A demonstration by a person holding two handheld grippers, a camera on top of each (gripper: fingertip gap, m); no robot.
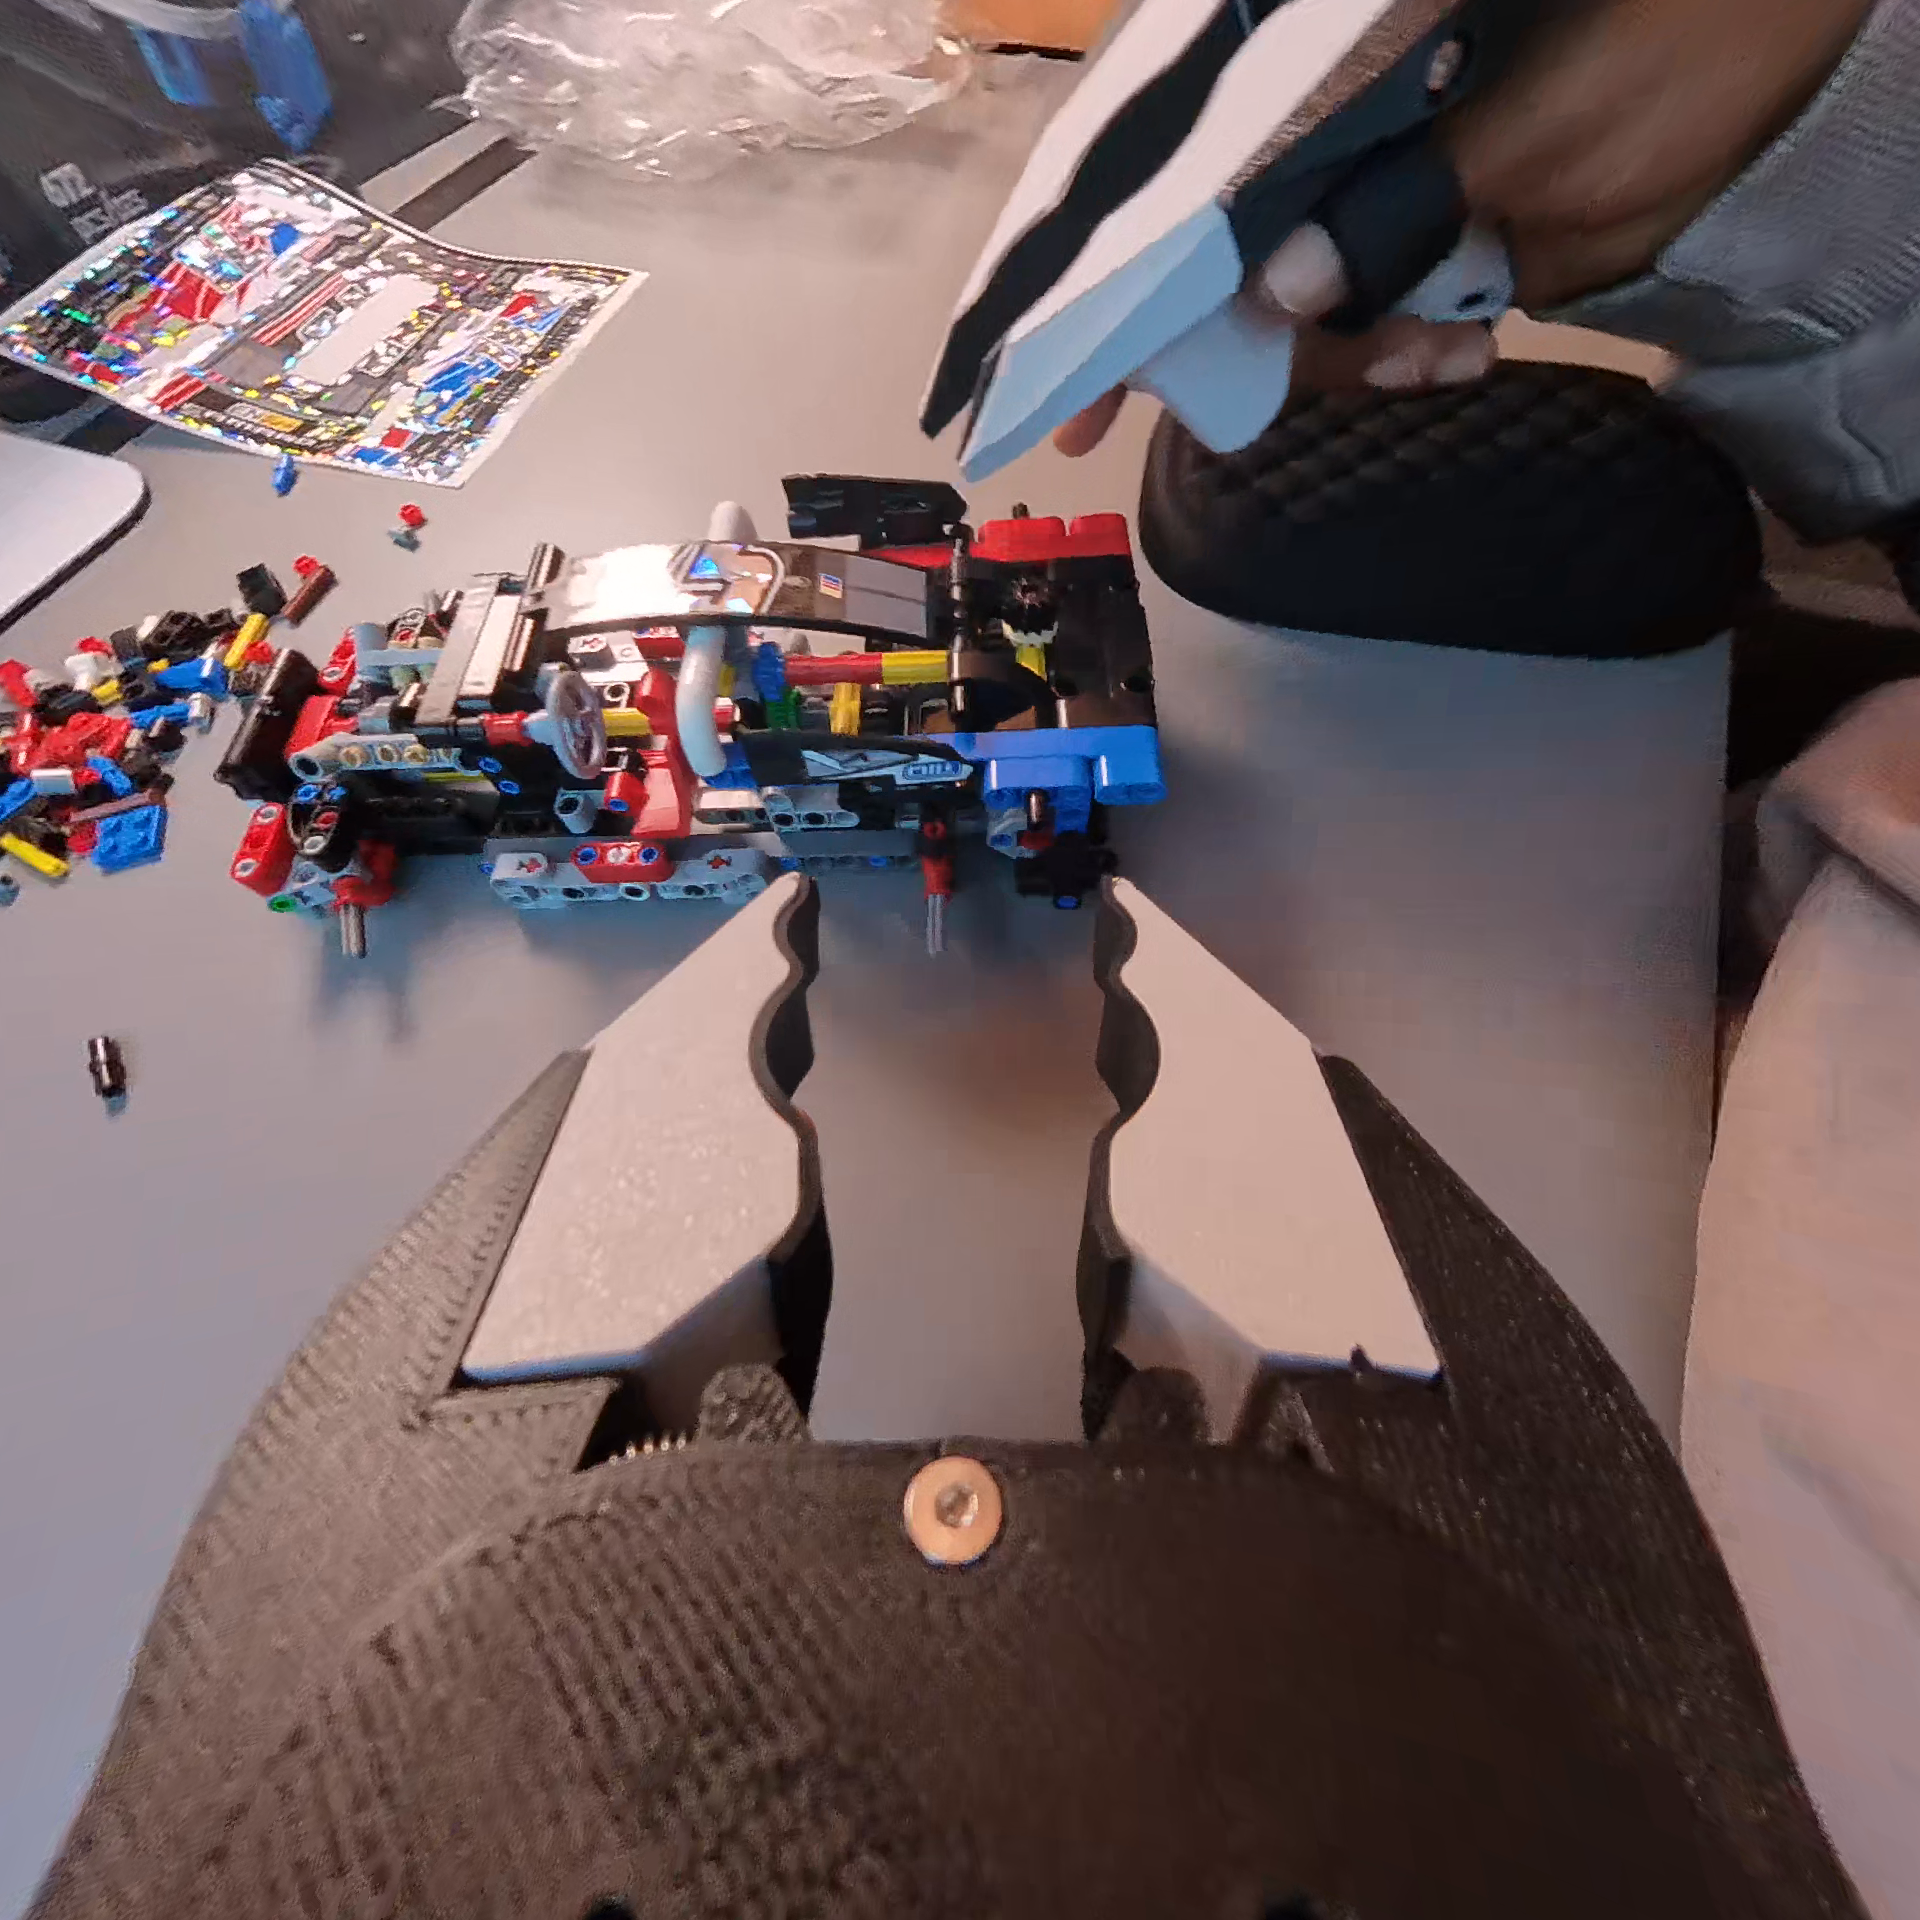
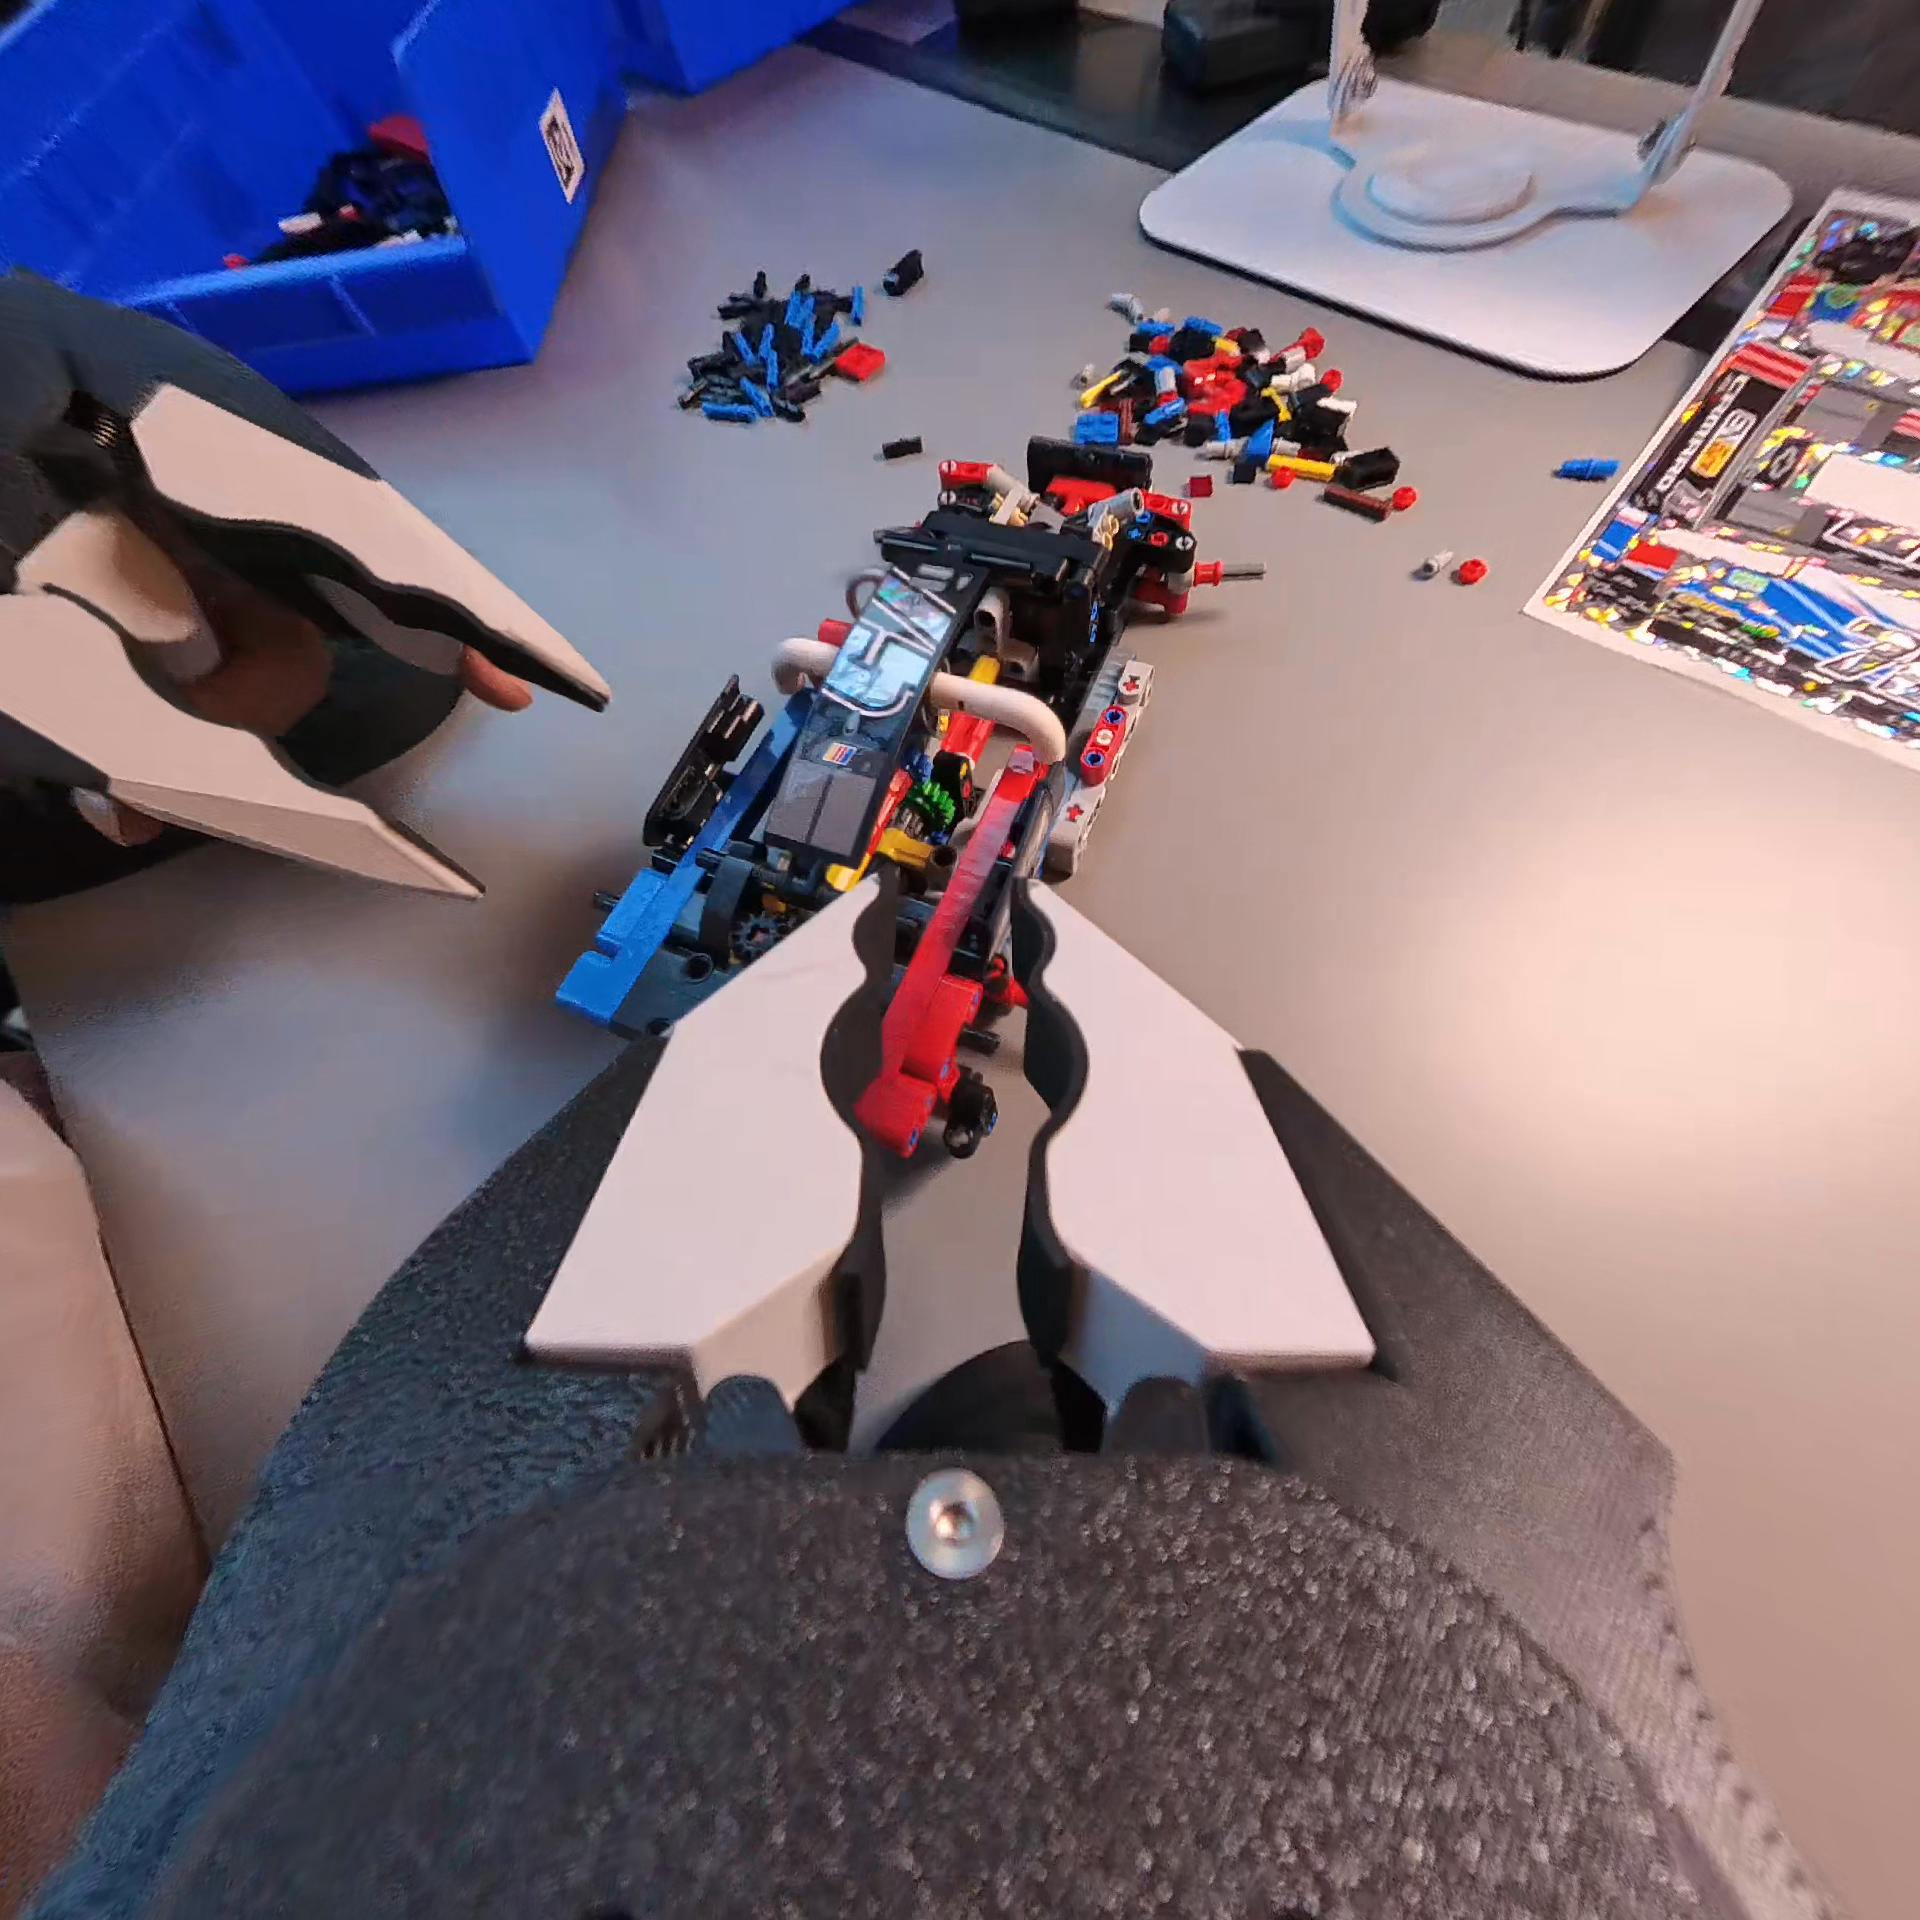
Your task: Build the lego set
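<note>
Centrally on the grey tabletop (image 1: 1351, 935) lies a half-built, multicoloured toy-brick car chassis (image 1: 707, 717). The right gripper (image 2: 951, 899) is clenched on the chassis's long red beam (image 2: 935, 977). The left gripper (image 1: 951, 894), jaws spread and empty, sits just beside the chassis; loose coloured bricks (image 2: 1236, 400) lie heaped beyond.

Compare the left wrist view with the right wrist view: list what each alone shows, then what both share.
Left wrist view only: crumpled clear plastic wrap and a black mesh chair seat.

Right wrist view only: blue storage bins, a pile of black and blue pins, and the red beam between the right tongs.

Both: the lego car, the mixed loose-piece pile, the sticker sheet, the grey table and the open left tongs.
</note>
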